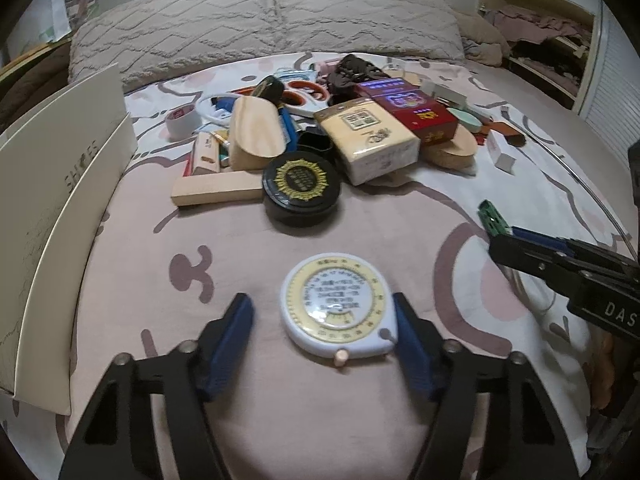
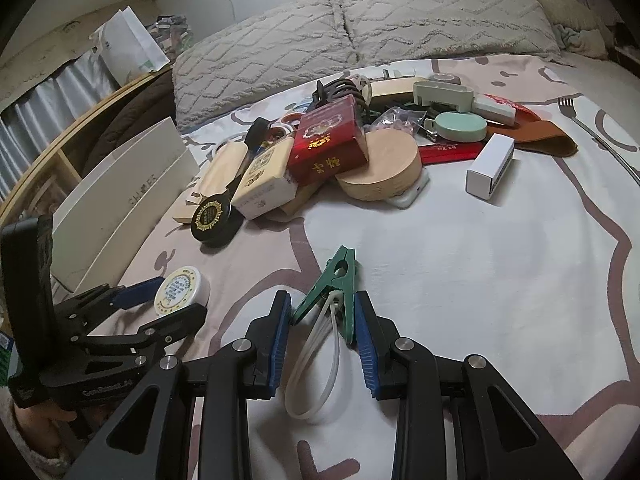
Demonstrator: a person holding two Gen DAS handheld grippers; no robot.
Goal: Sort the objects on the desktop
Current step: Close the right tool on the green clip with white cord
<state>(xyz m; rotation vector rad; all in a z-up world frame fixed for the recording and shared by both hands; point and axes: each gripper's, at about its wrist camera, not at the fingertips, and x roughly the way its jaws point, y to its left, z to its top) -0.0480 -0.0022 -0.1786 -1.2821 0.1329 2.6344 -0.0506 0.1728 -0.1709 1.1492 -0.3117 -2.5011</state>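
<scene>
Left wrist view: the left gripper point(image 1: 323, 326) brackets the round tape measure point(image 1: 339, 312) lying flat on the bedspread point(image 1: 132, 320); its right pad touches the case, while the left stands clear, so nothing is clamped yet. The cluttered pile point(image 1: 320, 128) sits at twelve o'clock.

Right wrist view: the right gripper point(image 2: 322, 320) stands narrowly parted around the green clip point(image 2: 334, 286), seemingly pinching its handles so that it can be lifted; the white box point(image 2: 132, 196) waits at ten o'clock.
</scene>
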